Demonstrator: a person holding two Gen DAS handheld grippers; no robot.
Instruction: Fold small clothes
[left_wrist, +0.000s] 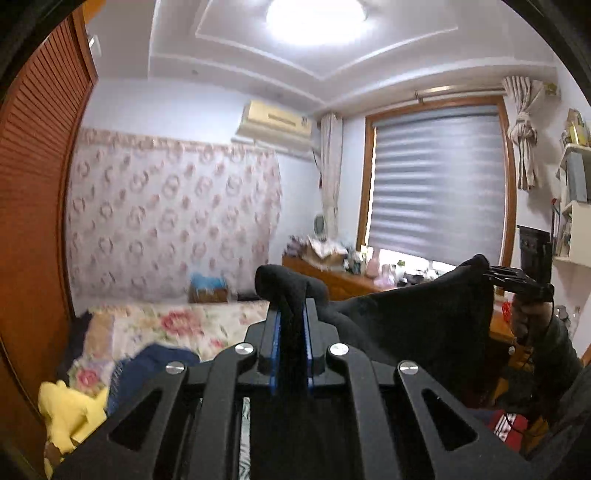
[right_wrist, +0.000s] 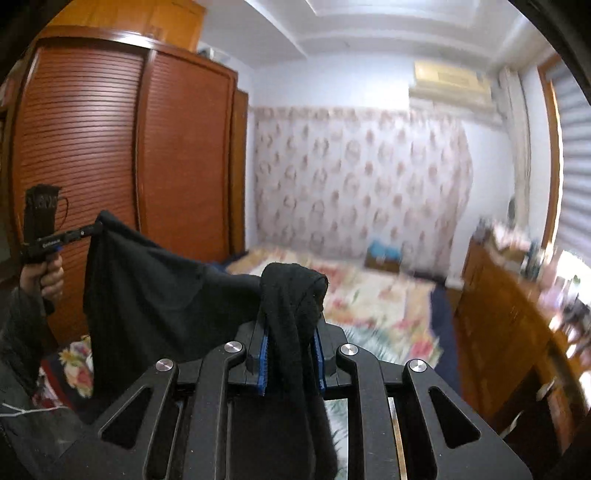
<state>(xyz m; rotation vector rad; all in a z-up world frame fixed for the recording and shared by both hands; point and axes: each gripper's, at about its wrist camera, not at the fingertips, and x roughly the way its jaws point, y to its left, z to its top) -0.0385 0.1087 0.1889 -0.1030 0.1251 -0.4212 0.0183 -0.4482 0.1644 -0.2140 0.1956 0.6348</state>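
While held up in mid-air over the bed (left_wrist: 177, 325), black garment (left_wrist: 406, 325) stretched between both grippers, sagging in the middle. Left gripper (left_wrist: 291, 332) nearly closed, blue pads (left_wrist: 272, 343) pinching one bunched corner of the cloth, a fold sticking up past the tips. Right gripper (right_wrist: 291, 347) likewise clamped on the other corner, thicker wad of fabric between its pads, a strand hanging down toward the camera. Left wrist view only: window with grey blind (left_wrist: 439, 181), tied curtain (left_wrist: 524, 133), ceiling lamp (left_wrist: 316, 18), yellow cloth (left_wrist: 70, 413) and dark blue clothes (left_wrist: 155, 369) heaped on the floral bedspread, plus the right gripper seen from outside at the garment's far corner with a hand (left_wrist: 528, 317) on its grip. Right wrist view only: louvred wooden wardrobe (right_wrist: 110, 155) in full, the left gripper from outside at the cloth's upper left corner, gripped by a hand (right_wrist: 44, 277) with a dark sleeve. Both views: floral wall covering (left_wrist: 170, 214), air conditioner (left_wrist: 275, 122), cluttered wooden dresser (right_wrist: 517, 325). Right view motion-blurred.
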